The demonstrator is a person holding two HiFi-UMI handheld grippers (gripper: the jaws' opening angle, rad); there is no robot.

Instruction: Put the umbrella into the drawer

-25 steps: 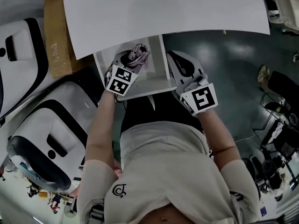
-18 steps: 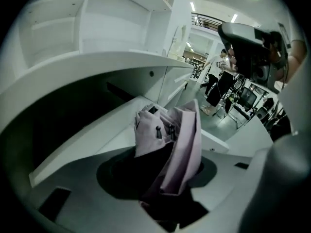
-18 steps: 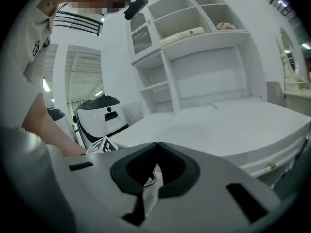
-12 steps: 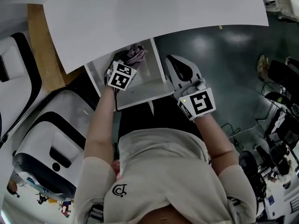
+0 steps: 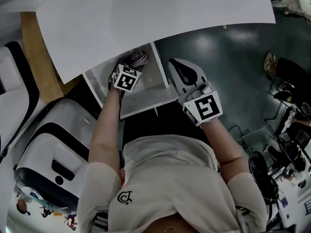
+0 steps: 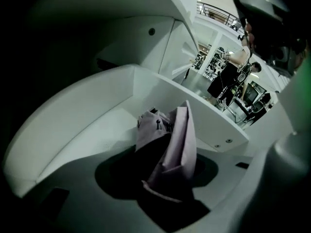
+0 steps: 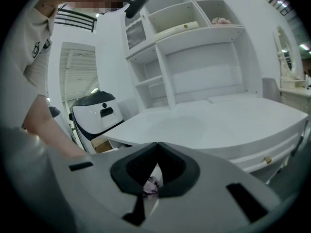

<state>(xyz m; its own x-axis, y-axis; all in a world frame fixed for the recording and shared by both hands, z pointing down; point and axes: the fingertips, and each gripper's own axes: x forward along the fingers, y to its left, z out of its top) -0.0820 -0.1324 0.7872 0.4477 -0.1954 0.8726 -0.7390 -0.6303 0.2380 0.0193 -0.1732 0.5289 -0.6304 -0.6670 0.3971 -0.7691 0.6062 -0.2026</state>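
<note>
The left gripper (image 6: 156,181) is opening its jaws around the folded lilac umbrella (image 6: 171,147) inside the white drawer (image 6: 82,127), pads apparently touching fabric; the right gripper (image 7: 155,152) is closed, empty, beside the drawer.

**Umbrella** (image 6: 167,149): pale lilac cloth, matt, soft, creased into loose folds.
**Drawer** (image 5: 150,89): white board, smooth, with a low satin sheen on floor and walls.
**Counter** (image 5: 146,18): white top, smooth and even, with a faint sheen.
**Floor** (image 5: 233,57): dark grey-green, smooth, glossy, with lights reflected in patches.
**Board** (image 5: 39,52) beside the counter: brown and matt. Wood or cardboard, cannot tell which.
**Machine** (image 5: 68,140) at the left: glossy white plastic shell with black trim.
</note>
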